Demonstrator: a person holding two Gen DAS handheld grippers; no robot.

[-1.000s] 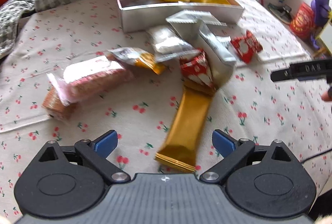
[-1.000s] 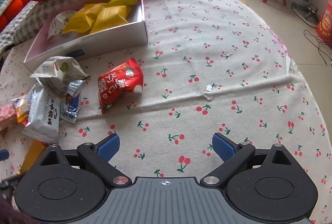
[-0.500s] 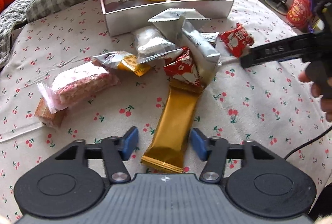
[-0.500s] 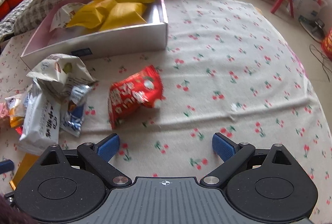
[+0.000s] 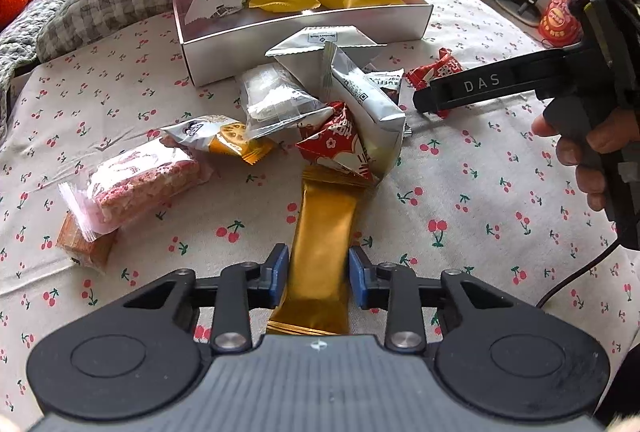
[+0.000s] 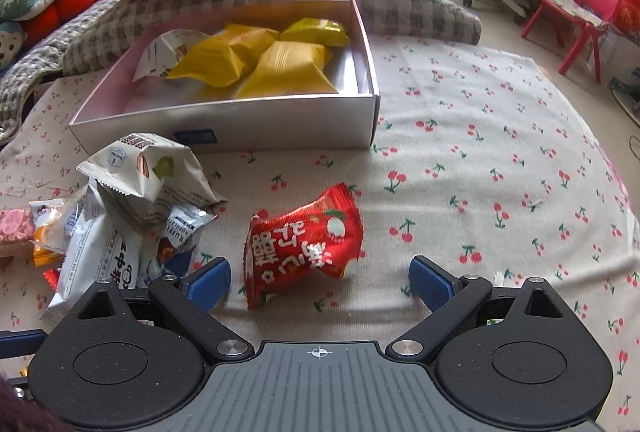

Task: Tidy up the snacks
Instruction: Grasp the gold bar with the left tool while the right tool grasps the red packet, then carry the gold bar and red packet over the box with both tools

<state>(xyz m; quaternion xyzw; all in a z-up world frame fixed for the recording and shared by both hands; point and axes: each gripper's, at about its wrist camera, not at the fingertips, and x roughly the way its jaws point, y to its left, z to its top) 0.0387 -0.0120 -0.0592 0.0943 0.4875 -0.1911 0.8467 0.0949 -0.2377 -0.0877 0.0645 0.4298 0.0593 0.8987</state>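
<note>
Your left gripper (image 5: 318, 274) is closing on the gold bar (image 5: 320, 244), pads just touching; its far end is lying under the red packet (image 5: 340, 145), risking a snag. Your right gripper (image 6: 320, 282) is hovering spread around the red pouch (image 6: 304, 248).

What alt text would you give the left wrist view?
The left gripper has just been closing on a long gold snack bar lying on a cherry-print cloth. Beyond it sit a pile of wrapped snacks and an open box holding yellow packets.
</note>
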